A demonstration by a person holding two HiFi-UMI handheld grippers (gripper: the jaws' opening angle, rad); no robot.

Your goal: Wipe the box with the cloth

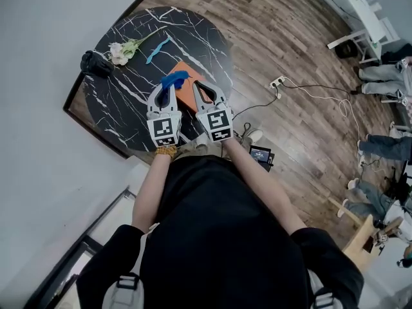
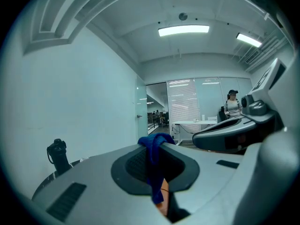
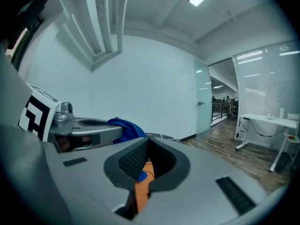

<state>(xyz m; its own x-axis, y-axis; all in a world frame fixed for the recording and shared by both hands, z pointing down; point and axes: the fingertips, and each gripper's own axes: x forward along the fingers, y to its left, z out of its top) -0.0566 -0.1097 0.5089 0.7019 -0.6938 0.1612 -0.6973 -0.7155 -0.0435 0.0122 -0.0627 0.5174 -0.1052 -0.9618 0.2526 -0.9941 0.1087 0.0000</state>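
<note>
L gripper (image 1: pixel 162 93) at 6 o'clock edge of table (image 1: pixel 129 111), clamped on blue cloth (image 1: pixel 174 79). Cloth sits over 10 o'clock corner of orange box (image 1: pixel 188 71). R gripper (image 1: pixel 206 90) just beside at 3 o'clock, jaws together, box beneath. Farther: flowers (image 1: pixel 121 51) at 11, camera (image 1: pixel 96 63) at 10.

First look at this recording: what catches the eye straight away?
A round black marbled table fills the head view, with an orange box at its near edge. The left gripper clamps a bright blue cloth just above the box, and the right gripper appears to have its fingers closed on the box's right side. White flowers lie farther back on the table.
</note>
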